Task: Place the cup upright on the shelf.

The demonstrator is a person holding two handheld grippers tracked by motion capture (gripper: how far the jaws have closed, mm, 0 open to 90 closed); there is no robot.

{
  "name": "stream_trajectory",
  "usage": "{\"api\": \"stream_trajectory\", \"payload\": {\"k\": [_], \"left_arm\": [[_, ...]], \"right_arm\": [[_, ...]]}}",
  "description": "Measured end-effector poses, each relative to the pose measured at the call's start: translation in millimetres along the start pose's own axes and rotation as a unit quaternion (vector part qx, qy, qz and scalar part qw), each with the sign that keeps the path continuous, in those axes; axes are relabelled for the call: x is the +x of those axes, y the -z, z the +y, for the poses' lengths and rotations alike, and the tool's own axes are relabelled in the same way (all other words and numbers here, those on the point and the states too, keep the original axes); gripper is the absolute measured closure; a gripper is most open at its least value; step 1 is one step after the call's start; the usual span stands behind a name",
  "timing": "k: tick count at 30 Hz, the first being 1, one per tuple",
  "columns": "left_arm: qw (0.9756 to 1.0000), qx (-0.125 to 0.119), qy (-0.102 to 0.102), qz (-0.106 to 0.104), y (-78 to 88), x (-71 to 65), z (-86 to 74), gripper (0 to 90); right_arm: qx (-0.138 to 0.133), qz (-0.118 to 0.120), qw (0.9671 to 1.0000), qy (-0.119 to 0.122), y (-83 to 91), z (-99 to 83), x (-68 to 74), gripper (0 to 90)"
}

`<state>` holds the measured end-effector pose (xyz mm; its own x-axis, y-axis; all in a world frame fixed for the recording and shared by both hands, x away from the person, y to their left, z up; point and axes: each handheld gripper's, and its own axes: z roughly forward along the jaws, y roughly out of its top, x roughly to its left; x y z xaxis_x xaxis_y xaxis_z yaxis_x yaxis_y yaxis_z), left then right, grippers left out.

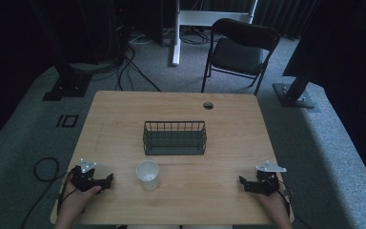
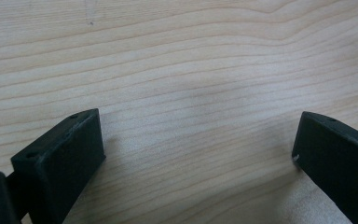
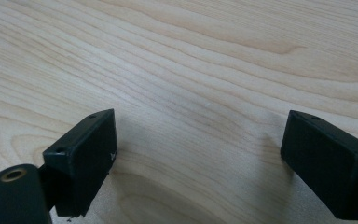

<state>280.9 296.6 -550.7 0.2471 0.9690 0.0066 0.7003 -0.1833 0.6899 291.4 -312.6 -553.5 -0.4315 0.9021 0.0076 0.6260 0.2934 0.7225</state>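
A white cup [image 1: 148,174] stands upright on the wooden table [image 1: 124,114], near the front edge and a little left of centre. Behind it sits a dark wire basket [image 1: 174,138] at the table's middle. My left gripper [image 1: 108,180] rests on the table at the front left, a short way left of the cup. Its jaws stand wide apart over bare wood in the left gripper view [image 2: 198,144]. My right gripper [image 1: 243,182] rests at the front right, and its jaws are also wide apart over bare wood [image 3: 200,142]. Neither gripper holds anything.
A black folding chair [image 1: 238,50] stands beyond the table's far edge. A round cable hole [image 1: 208,105] is in the tabletop at the back right. Cables [image 1: 124,67] lie on the grey carpet at the back left, and a stand base [image 1: 295,95] sits at the right.
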Motion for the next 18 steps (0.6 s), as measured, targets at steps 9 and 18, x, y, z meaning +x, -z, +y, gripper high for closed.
{"api": "stream_trajectory", "payload": {"k": [9, 18], "left_arm": [[1.0000, 0.000, 0.000, 0.000, 0.0, -0.1, 0.0, 2.3], [1.0000, 0.000, 0.000, 0.000, 0.0, -0.1, 0.0, 2.3]], "right_arm": [[0.014, 0.003, 0.9999, 0.003, 3.5, 1.5, 1.7, 13.2], [0.032, 0.020, 0.9990, 0.023, 5.3, 4.0, 10.1, 12.6]]}}
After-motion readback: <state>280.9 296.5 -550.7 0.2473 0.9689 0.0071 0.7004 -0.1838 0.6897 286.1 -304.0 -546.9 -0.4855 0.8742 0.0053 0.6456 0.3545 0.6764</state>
